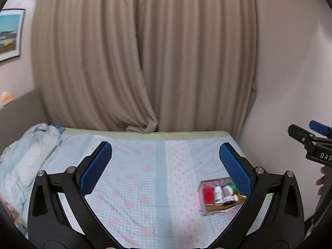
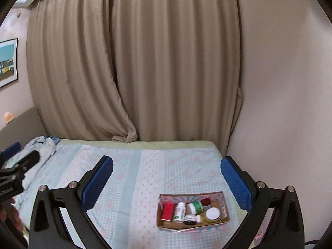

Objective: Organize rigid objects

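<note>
Ahead of both tools spreads the bed (image 2: pixel 128 178), its checked quilt running to the beige curtain (image 2: pixel 132 62). Below and slightly right of the right gripper (image 2: pixel 167 178) sits the cardboard box (image 2: pixel 226 209), holding a red carton (image 2: pixel 167 211), a white bottle (image 2: pixel 179 212), a green-lidded jar (image 2: pixel 195 206) and small pots. The left gripper (image 1: pixel 166 166) sees it down by its right finger. Both grippers hang spread wide, holding nothing. Everything appears boxed already; any further pick should descend squarely over one upright item, avoiding its touching neighbours.
</note>
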Available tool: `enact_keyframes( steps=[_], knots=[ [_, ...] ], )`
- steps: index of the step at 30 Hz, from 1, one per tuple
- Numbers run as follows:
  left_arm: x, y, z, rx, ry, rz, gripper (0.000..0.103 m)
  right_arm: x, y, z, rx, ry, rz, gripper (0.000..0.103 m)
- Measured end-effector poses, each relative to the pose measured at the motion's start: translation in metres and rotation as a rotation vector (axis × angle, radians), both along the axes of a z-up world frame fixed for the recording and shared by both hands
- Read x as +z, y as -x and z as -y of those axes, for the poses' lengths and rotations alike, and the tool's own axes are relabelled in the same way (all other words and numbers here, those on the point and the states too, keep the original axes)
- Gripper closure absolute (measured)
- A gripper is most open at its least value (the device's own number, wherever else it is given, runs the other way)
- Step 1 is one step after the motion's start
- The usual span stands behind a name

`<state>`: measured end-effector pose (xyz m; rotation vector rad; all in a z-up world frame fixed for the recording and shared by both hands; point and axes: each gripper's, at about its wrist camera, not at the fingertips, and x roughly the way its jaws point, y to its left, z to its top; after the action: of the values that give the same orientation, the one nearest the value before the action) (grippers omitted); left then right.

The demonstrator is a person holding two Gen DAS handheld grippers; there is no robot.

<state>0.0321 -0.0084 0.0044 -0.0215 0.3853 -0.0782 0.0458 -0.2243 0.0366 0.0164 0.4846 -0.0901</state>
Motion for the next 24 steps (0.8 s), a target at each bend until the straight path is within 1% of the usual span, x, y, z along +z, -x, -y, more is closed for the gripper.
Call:
enact_keyframes(
  steps=[2,6,24],
  knots=[
    [0.001,0.011,-0.003,0.017,-0.006,0.035,0.000,0.001,0.003,-0.001,-0.001,-0.004,0.011,0.000],
    [0.005,0.020,-0.005,0.025,-0.011,0.064,0.000,0.002,0.006,-0.002,-0.011,0.003,0.029,0.000],
    [0.005,0.011,-0.004,0.017,-0.003,0.048,0.000,0.005,0.004,0.000,-0.015,-0.002,0.038,0.000]
  ],
)
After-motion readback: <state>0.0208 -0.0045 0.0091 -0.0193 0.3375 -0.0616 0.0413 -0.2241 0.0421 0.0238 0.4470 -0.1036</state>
